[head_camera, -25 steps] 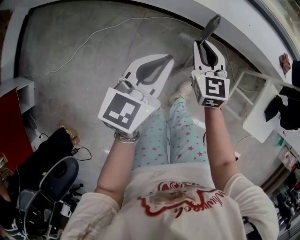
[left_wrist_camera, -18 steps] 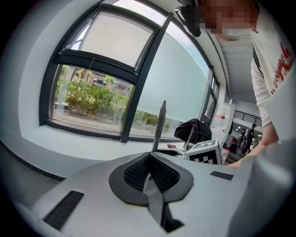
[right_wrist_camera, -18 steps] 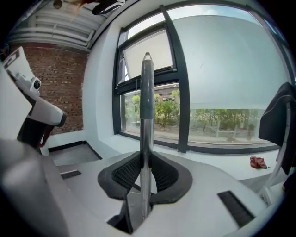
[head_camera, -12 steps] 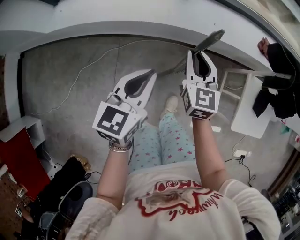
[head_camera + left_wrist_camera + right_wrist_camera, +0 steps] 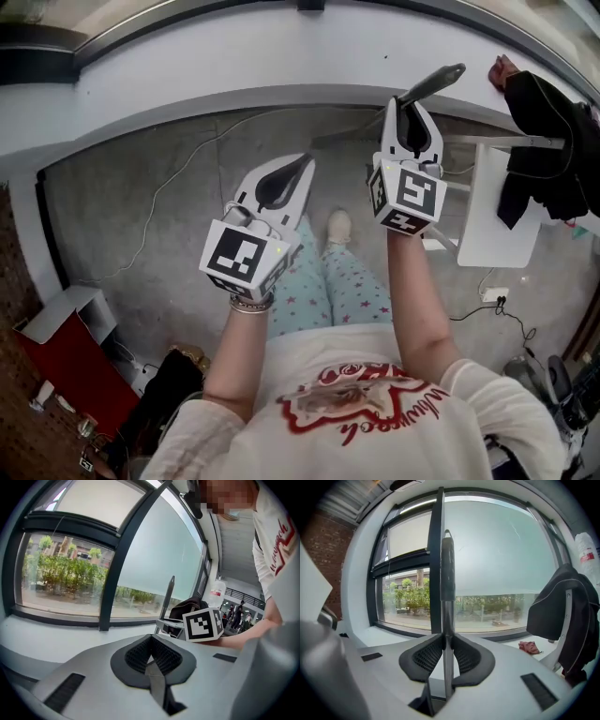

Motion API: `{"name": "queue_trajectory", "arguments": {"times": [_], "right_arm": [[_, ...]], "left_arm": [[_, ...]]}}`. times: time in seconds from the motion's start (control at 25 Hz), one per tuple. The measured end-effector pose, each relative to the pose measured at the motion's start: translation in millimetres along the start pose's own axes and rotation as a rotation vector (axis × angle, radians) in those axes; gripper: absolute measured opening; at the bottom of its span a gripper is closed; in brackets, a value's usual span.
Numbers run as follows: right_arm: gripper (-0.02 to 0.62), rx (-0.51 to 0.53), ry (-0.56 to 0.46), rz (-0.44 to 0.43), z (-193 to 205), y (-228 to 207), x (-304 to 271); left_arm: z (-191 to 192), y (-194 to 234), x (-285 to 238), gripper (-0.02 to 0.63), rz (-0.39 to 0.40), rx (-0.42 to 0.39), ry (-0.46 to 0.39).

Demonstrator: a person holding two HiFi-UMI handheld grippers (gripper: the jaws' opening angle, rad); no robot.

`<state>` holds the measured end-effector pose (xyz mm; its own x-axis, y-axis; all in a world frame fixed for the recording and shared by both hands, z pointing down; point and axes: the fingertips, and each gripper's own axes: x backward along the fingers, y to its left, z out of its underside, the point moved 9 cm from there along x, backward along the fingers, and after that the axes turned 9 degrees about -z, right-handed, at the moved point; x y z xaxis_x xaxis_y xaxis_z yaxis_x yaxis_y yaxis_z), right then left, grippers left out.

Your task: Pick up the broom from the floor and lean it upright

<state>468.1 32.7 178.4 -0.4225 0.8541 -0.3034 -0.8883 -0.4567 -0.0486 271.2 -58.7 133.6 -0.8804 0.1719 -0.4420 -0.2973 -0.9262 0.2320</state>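
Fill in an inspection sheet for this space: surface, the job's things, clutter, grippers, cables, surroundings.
Surface: grey concrete floor, with the person standing on it.
Job's things: broom handle held upright; the broom's head is not in view.
Clutter: black garment draped on a white rack; red cloth on the sill; black bag and red cabinet at the lower left.
Grippers: right gripper shut on the broom handle; left gripper shut, nothing between its jaws.
Cables: white cable trailing across the floor; black cable at the right.
Surroundings: large window above the sill, greenery outside.
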Motion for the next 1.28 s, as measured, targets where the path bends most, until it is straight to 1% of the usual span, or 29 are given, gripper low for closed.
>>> {"name": "queue_trajectory", "arguments": {"times": [0.2, 0.4, 0.56, 0.68, 0.8, 0.92, 1.0, 1.12, 1.28], "right_arm": [[0.086, -0.008, 0.021, 0.094, -2, -16, -36], [0.087, -0.051, 0.072, 0.195, -1, -28, -76], [0.087, -0.078, 0.105, 0.221, 6, -31, -109], [0.087, -0.086, 0.101, 0.228, 7, -38, -124], [0.089, -0.091, 0.138, 0.223, 12, -43, -137], [0.089, -0.043, 0.159, 0.215, 14, -46, -143], [0.089, -0.026, 0.149, 0.217, 14, -48, -140], [0.095, -0.035, 0.125, 0.223, 10, -53, -134], [0.126, -0.030, 0.097, 0.242, 2, -59, -123]], "left_arm": [[-9, 20, -45, 0.020, 0.127, -0.022, 0.061], [-42, 44, -92, 0.020, 0.269, -0.081, 0.102], [-66, 67, -116, 0.020, 0.346, -0.116, 0.112], [-74, 82, -134, 0.020, 0.369, -0.117, 0.124], [-75, 95, -146, 0.020, 0.381, -0.101, 0.136], [-75, 104, -156, 0.020, 0.389, -0.092, 0.133], [-75, 106, -161, 0.020, 0.399, -0.089, 0.139], [-75, 104, -168, 0.020, 0.415, -0.087, 0.146], [-75, 97, -170, 0.020, 0.433, -0.097, 0.144]]}}
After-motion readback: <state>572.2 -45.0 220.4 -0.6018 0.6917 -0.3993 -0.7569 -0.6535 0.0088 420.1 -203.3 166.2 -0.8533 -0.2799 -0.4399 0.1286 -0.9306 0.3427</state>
